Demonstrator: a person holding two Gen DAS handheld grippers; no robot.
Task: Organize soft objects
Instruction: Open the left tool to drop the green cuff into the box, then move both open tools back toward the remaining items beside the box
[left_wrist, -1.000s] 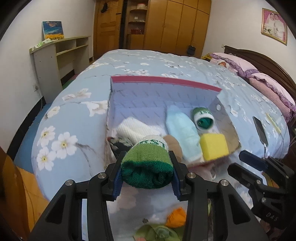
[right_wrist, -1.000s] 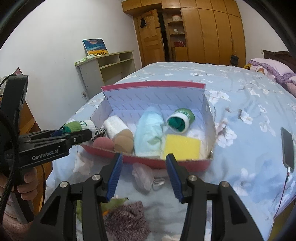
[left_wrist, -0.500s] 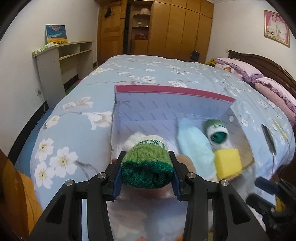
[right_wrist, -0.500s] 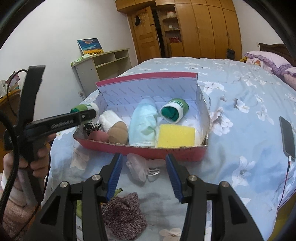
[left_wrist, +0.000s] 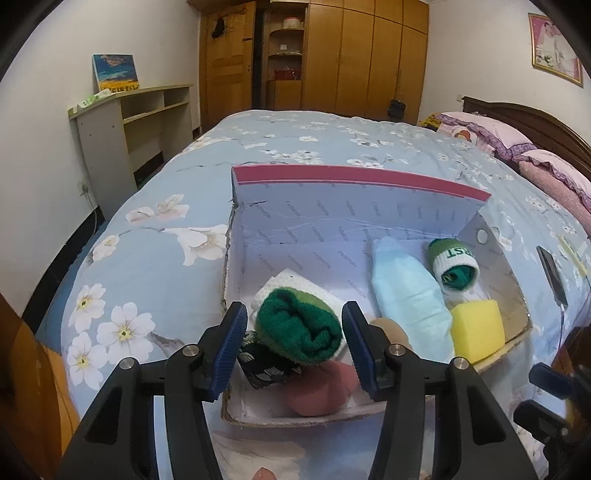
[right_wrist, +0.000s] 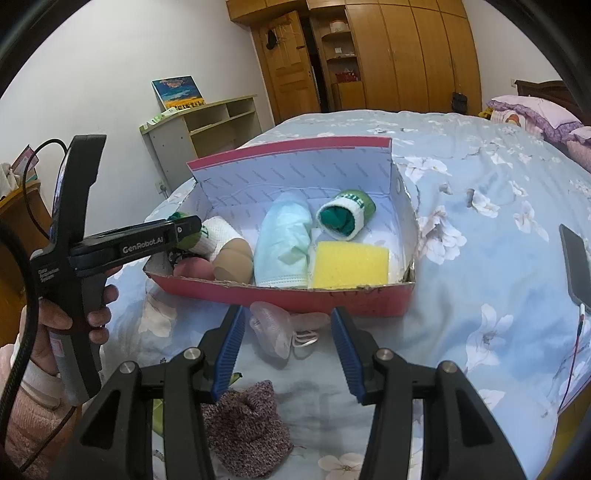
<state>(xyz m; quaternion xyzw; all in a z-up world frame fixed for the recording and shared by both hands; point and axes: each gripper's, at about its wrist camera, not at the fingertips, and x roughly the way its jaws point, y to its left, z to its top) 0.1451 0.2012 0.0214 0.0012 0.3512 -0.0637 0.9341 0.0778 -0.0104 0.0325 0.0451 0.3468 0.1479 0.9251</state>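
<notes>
Left claw (left_wrist: 291, 345) spread wide, green sock (left_wrist: 299, 328) loose between.

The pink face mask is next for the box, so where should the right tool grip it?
Grip the pink face mask across its bunched body, coming down from above. It lies loosely crumpled on the bedspread just outside the red box, between the right tool's open fingers; its thin ear loops would likely slip.
</notes>
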